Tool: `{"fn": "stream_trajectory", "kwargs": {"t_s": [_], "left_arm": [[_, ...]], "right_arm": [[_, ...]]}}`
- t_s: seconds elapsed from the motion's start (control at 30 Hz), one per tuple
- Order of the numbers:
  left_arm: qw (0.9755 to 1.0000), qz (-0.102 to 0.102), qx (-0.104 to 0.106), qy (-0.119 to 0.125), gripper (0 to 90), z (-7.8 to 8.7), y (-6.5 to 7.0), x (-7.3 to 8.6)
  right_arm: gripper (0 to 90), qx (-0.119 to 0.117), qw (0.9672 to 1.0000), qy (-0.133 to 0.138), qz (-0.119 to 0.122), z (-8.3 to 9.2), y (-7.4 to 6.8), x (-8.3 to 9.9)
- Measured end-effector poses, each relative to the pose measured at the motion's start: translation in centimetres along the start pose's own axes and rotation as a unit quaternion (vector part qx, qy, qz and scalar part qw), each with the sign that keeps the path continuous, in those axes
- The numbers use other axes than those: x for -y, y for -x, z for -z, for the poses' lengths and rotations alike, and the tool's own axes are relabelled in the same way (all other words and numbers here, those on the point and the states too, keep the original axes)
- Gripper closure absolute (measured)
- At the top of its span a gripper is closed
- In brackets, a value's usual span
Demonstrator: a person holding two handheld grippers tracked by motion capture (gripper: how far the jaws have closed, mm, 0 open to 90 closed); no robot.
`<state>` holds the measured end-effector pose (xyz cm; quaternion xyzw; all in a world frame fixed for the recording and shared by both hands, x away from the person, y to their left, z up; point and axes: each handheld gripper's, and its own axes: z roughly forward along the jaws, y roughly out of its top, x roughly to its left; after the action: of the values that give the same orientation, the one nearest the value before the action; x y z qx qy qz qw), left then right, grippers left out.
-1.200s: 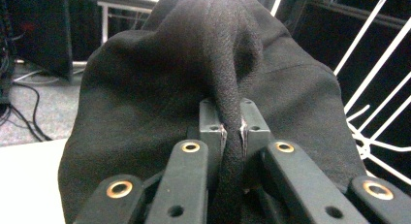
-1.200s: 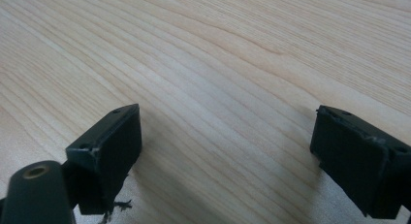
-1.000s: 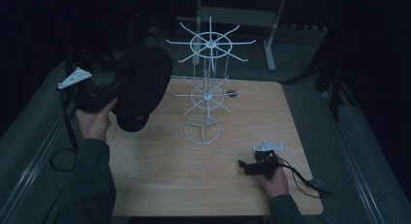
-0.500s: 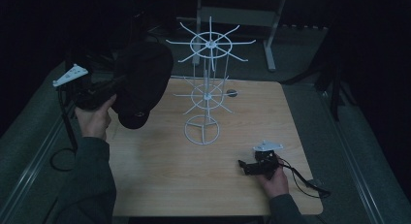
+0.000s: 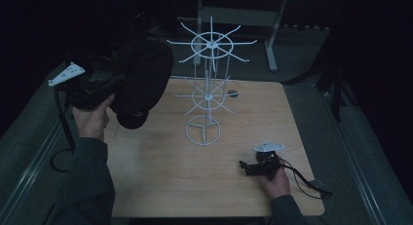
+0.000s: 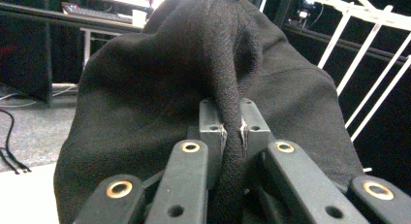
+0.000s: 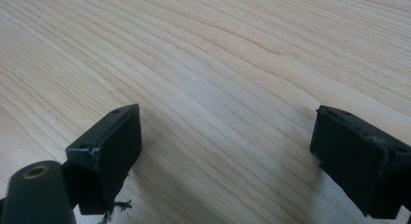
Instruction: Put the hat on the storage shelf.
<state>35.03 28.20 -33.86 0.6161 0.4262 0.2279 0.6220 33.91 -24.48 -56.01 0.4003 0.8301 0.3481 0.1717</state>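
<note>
A black cap (image 5: 141, 81) hangs in the air over the table's left edge, just left of the white wire rack (image 5: 207, 93). My left gripper (image 5: 109, 84) is shut on a fold of the black cap (image 6: 228, 88), with the cloth pinched between its pads (image 6: 215, 132). The white wire rack's arms (image 6: 368, 54) show behind the cap to the right. My right gripper (image 5: 246, 169) rests low at the table's near right, held by a hand. In the right gripper view its jaws stand wide apart, open (image 7: 228, 151), with bare wood between them.
The wooden table (image 5: 160, 181) carries the rack, whose round base (image 5: 202, 130) stands near the middle. A small dark round thing (image 5: 233, 93) lies behind the rack. A cable (image 5: 307, 183) trails from the right gripper toward the table's near right corner.
The left hand has carried the cap slightly up and away from me, beside the rack. The right gripper has stayed where it was.
</note>
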Motion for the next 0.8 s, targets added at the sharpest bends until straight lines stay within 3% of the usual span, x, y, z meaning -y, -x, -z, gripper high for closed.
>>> {"fn": "stream_trajectory", "kwargs": {"t_s": [0.5,0.8], "left_arm": [[0.9994,0.008,0.03,0.017,84.7,0.45,-0.29,-0.58],[0.998,0.022,0.047,0.035,84.7,0.84,-0.59,-0.94]], "right_arm": [[10.9,0.0,1.0,0.0,0.0,0.0,-0.01,0.0],[10.9,0.0,1.0,-0.001,-0.001,0.0,-0.01,0.0]]}}
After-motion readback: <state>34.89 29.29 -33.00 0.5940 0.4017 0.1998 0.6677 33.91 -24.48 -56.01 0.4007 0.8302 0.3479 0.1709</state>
